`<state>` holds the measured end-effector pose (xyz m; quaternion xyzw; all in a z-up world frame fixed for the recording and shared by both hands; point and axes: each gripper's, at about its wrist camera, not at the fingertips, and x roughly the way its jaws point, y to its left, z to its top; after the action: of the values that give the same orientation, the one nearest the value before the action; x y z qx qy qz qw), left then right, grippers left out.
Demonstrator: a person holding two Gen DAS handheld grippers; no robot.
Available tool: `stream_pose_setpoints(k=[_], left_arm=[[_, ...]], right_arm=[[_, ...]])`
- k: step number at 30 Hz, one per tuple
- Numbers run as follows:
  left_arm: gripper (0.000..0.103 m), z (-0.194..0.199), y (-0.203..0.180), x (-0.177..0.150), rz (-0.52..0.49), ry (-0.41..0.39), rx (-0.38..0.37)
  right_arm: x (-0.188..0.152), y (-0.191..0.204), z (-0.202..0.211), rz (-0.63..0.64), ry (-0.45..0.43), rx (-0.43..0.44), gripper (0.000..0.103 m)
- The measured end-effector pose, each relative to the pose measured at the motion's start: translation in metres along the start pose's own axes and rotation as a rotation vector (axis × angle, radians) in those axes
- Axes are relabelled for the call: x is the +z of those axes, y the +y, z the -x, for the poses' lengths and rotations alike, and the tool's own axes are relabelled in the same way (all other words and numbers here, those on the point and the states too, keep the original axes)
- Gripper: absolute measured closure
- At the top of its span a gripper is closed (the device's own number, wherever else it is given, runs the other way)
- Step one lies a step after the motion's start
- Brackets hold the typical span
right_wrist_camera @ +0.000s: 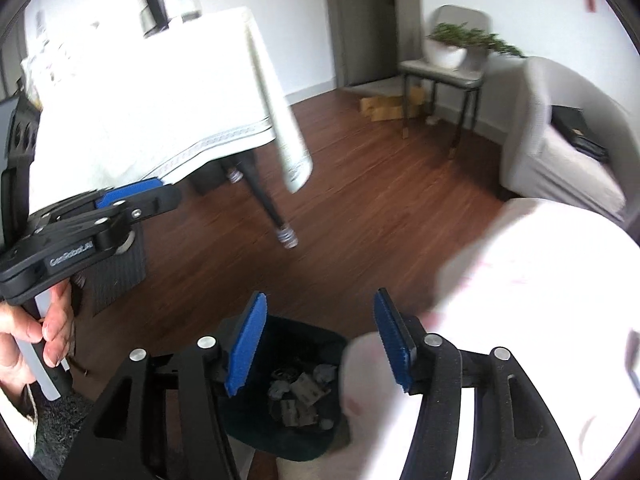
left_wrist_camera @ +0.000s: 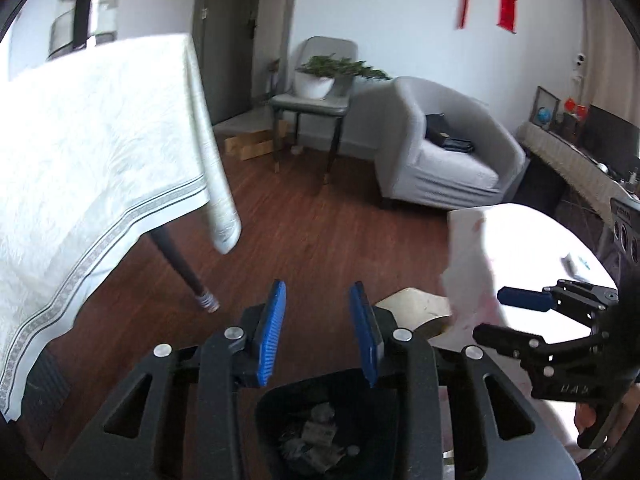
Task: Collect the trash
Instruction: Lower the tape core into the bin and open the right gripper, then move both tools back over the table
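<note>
Both grippers hang over a dark trash bin [right_wrist_camera: 288, 392] at the bottom centre of each wrist view. Bin holds crumpled paper scraps [right_wrist_camera: 300, 394], grey-white, piled at its bottom.

Left gripper [left_wrist_camera: 318, 330]: blue pads apart by a narrow gap, nothing between them, only floor and bin rim behind. In the right wrist view it shows at the left edge, a hand [right_wrist_camera: 36, 340] wrapped round its handle.

Right gripper [right_wrist_camera: 320, 344]: blue pads moderately apart, empty; bin seen through the gap. Its right finger [right_wrist_camera: 394, 344] overlaps a white rounded surface [right_wrist_camera: 520, 300], blown out and blurred, lower right of frame; cannot tell whether they touch. In the left wrist view this gripper sits at the right edge, fingers spread, in front of the same white surface.

Table with pale patterned tablecloth [left_wrist_camera: 88, 152] upper left, dark leg on brown wood floor [left_wrist_camera: 312, 232]. Grey armchair [left_wrist_camera: 448, 148] right of centre, chair with potted plant [left_wrist_camera: 320, 76] behind it. Red hangings on the wall, top right.
</note>
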<state>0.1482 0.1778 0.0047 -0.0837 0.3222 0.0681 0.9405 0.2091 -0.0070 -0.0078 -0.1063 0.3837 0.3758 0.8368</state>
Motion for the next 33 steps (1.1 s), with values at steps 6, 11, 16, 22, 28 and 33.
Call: stream_pose_setpoints(k=[6, 11, 16, 22, 28, 33], left_arm=[[0.065, -0.001, -0.050, 0.008, -0.051, -0.019, -0.054], [0.053, -0.003, -0.094, 0.006, -0.107, -0.029, -0.098], [0.041, -0.005, -0.123, 0.002, -0.147, -0.029, -0.130], [0.033, -0.007, -0.169, -0.002, -0.205, -0.024, -0.190], [0.026, -0.011, -0.209, -0.006, -0.267, -0.011, -0.239], [0.023, -0.022, -0.242, -0.015, -0.358, 0.031, -0.272]], right_arm=[[-0.012, -0.048, 0.038, -0.080, -0.048, -0.091, 0.038], [-0.020, -0.083, 0.056, -0.139, -0.068, -0.151, 0.036], [-0.032, -0.111, 0.079, -0.179, -0.092, -0.198, 0.030], [-0.050, -0.141, 0.098, -0.227, -0.093, -0.249, 0.029], [-0.066, -0.170, 0.120, -0.274, -0.100, -0.290, 0.021], [-0.082, -0.191, 0.133, -0.326, -0.099, -0.320, 0.019]])
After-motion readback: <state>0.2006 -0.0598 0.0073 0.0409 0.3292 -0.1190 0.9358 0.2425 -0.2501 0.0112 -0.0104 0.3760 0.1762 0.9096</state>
